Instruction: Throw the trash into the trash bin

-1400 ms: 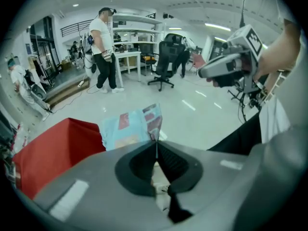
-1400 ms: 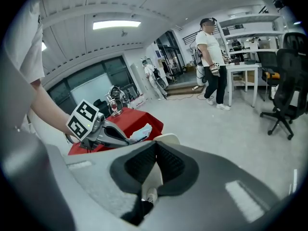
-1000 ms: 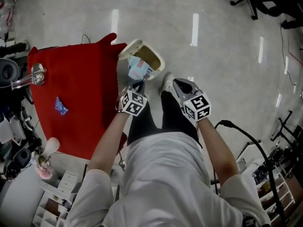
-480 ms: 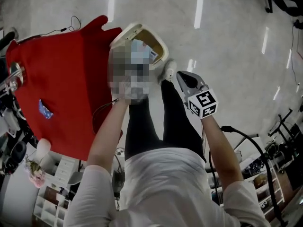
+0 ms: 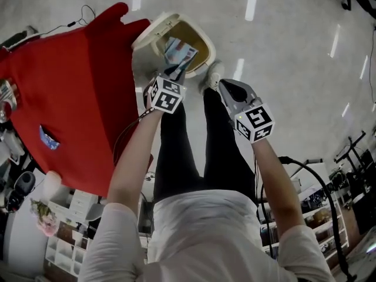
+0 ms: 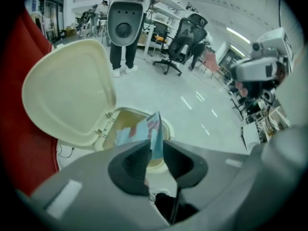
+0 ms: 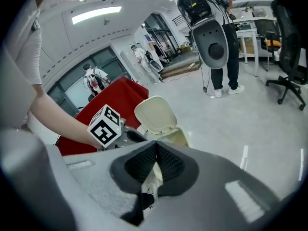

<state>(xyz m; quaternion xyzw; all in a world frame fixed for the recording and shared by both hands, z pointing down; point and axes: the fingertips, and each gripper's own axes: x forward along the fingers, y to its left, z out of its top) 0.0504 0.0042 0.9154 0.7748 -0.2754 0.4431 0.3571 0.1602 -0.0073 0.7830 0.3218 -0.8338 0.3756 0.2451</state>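
Note:
A cream pedal trash bin (image 5: 202,40) stands on the floor with its lid (image 6: 67,95) tipped open. My left gripper (image 5: 176,72) hangs just over the bin's mouth. Its jaws have just been opening. A light blue and red wrapper (image 6: 153,131) still stands between them over the opening, leaning on the left pad without being pinched. In the head view the same wrapper (image 5: 179,51) shows inside the bin's rim. My right gripper (image 5: 226,90) is to the right of the bin, near the person's shoe (image 5: 212,75), shut with nothing in it.
A table under a red cloth (image 5: 64,98) stands left of the bin, with a small blue packet (image 5: 48,138) on it. The person's dark-trousered legs (image 5: 188,151) are right behind the bin. Another person and office chairs (image 6: 185,37) stand farther off on the glossy floor.
Both grippers have come down toward the bin. The left jaws have parted, and the wrapper now sits lower, in the bin's mouth.

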